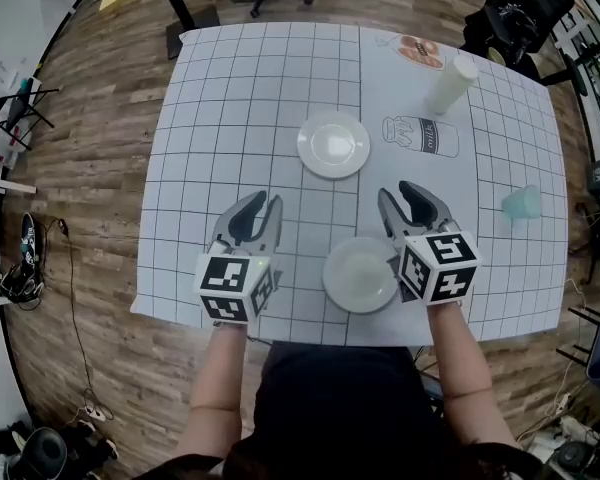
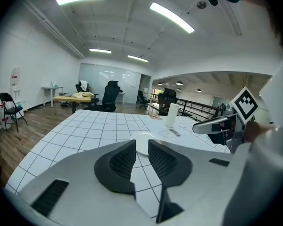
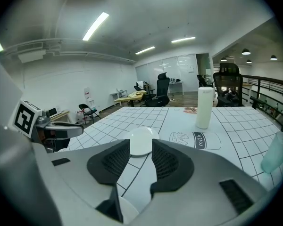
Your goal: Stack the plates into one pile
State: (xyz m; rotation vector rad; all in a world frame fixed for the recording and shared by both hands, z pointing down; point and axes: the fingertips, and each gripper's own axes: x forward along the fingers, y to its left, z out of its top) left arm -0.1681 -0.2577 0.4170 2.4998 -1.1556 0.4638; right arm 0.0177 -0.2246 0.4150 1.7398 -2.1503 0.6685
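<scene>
Two round, glossy white plates lie apart on the grid-lined white tablecloth (image 1: 230, 88). The far plate (image 1: 333, 145) is mid-table and the near plate (image 1: 359, 275) is by the front edge, both empty. The left gripper (image 1: 263, 201) and right gripper (image 1: 398, 192), with dark ribbed pads in grey shells, each stand parted with nothing held. A smooth white cylinder bottle (image 1: 450, 86) stands upright further back. A translucent teal cup (image 1: 522, 204) sits off right.
</scene>
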